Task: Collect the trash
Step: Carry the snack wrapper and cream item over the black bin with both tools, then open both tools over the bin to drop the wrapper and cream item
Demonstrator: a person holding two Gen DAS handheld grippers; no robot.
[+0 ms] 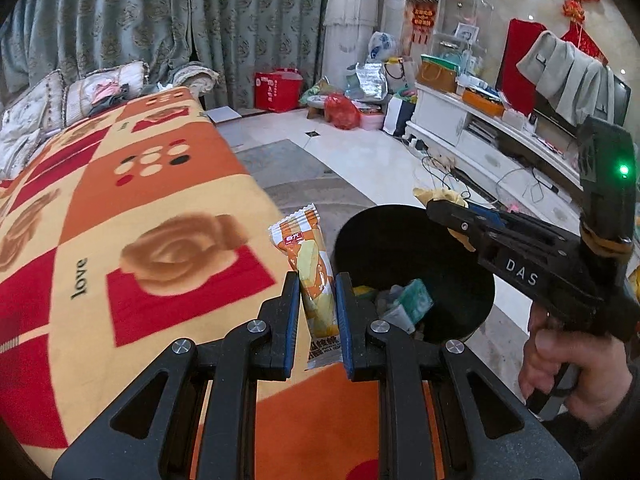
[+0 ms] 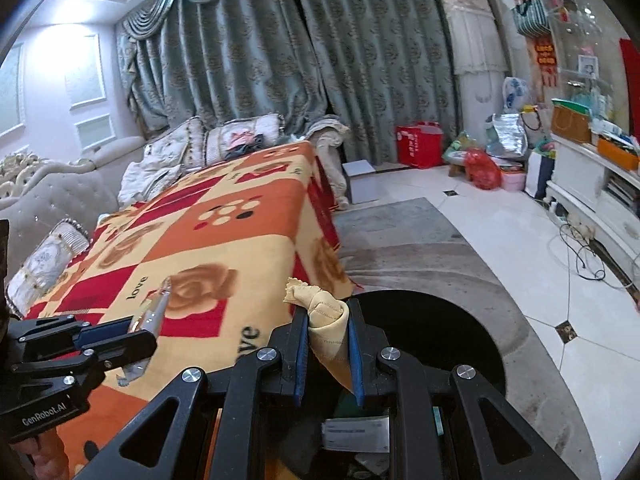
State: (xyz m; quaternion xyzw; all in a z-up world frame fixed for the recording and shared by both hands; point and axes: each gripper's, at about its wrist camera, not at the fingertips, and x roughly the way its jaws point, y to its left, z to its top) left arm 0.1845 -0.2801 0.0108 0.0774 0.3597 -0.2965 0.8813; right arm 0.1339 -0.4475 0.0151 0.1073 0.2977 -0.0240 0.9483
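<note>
An orange-and-white snack wrapper [image 1: 316, 280], printed with yellow wafer pieces and crimped at its top, is pinched upright in the left gripper [image 1: 318, 292] at the blanket's [image 1: 160, 200] edge, beside a black trash bin [image 1: 416, 276]. A crumpled yellow cloth [image 2: 326, 320] is clamped in the right gripper [image 2: 328, 332] above the bin, where green and white litter [image 1: 412, 300] is seen.

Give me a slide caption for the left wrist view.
Left gripper holds a snack wrapper beside the black bin; right gripper carries yellow cloth above it.
</note>
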